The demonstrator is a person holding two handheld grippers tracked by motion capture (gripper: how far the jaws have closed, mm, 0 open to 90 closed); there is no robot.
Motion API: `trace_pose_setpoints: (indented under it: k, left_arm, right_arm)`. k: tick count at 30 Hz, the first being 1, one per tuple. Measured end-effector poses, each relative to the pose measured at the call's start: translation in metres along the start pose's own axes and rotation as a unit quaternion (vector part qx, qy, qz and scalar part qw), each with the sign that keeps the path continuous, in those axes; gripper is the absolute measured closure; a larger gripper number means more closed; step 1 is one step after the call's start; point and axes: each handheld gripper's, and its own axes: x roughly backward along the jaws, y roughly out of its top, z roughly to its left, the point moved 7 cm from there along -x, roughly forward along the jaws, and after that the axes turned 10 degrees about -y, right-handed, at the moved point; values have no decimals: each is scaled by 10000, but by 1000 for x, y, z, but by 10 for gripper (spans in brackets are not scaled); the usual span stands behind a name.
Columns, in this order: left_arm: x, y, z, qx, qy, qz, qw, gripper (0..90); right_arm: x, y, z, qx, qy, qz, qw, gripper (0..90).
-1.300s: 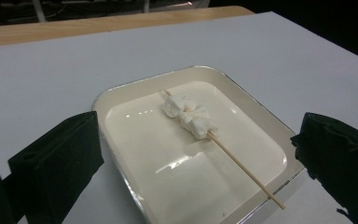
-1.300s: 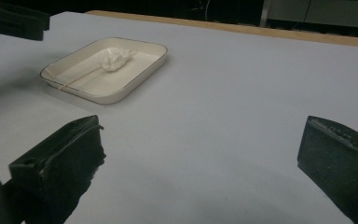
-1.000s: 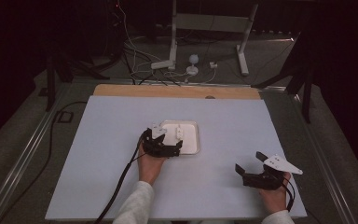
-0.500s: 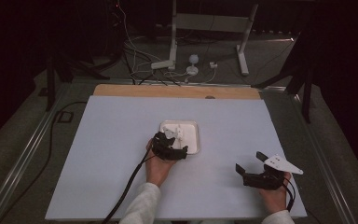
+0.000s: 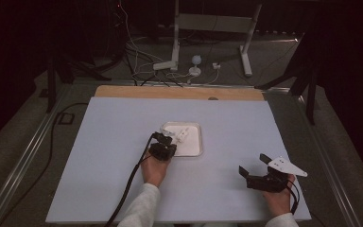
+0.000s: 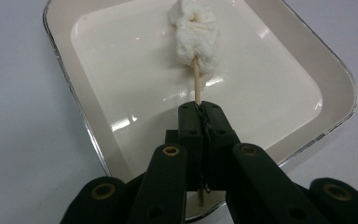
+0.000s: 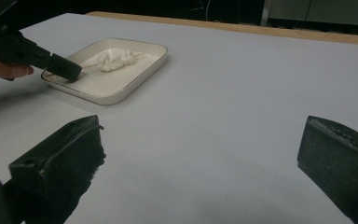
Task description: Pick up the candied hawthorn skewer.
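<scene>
Pinching a thin wooden skewer [image 6: 196, 86] of crumpled white lumps, left gripper [image 6: 200, 109] fingers just closed, right gripper [image 7: 205, 154] wide open.

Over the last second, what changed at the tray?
The left gripper shifted slightly toward the tray's near edge and its fingers just closed, now clamped on the wooden skewer carrying white pieces. The tray kept its place, and the right gripper stayed open on the table.

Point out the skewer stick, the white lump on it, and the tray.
skewer stick [image 6: 196, 86], left gripper view, bare wood above the jaws
white lump [image 6: 196, 37], left gripper view, its middle
tray [image 6: 338, 77], left gripper view, right rim
</scene>
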Motion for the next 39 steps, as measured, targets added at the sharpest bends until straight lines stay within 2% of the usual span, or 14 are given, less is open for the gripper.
trace_pose_setpoints:
  k: [5, 13, 23, 30, 34, 39]
  left_arm:
    - [4, 1, 1, -9, -74, -18, 10000, 900]
    - [17, 4, 1, -32, -129, -254, 9996, 900]
    - [37, -1, 2, -80, -254, -536, 9982, 899]
    - [56, -4, 6, -107, -293, -802, 9963, 899]
    - [68, -8, 9, -211, -333, -946, 9947, 898]
    - [85, -16, 12, -185, -501, -1252, 9907, 897]
  right_arm:
    - [0, 0, 0, -9, 1, 5, 10000, 0]
    - [0, 0, 0, -25, 11, 8, 10000, 0]
    - [1, 0, -2, -105, -5, -10, 9999, 0]
    - [2, 1, -1, -180, 27, -17, 9998, 0]
    - [4, 3, 0, -288, 64, -38, 9996, 0]
    - [4, 9, 1, -228, 87, -59, 9997, 0]
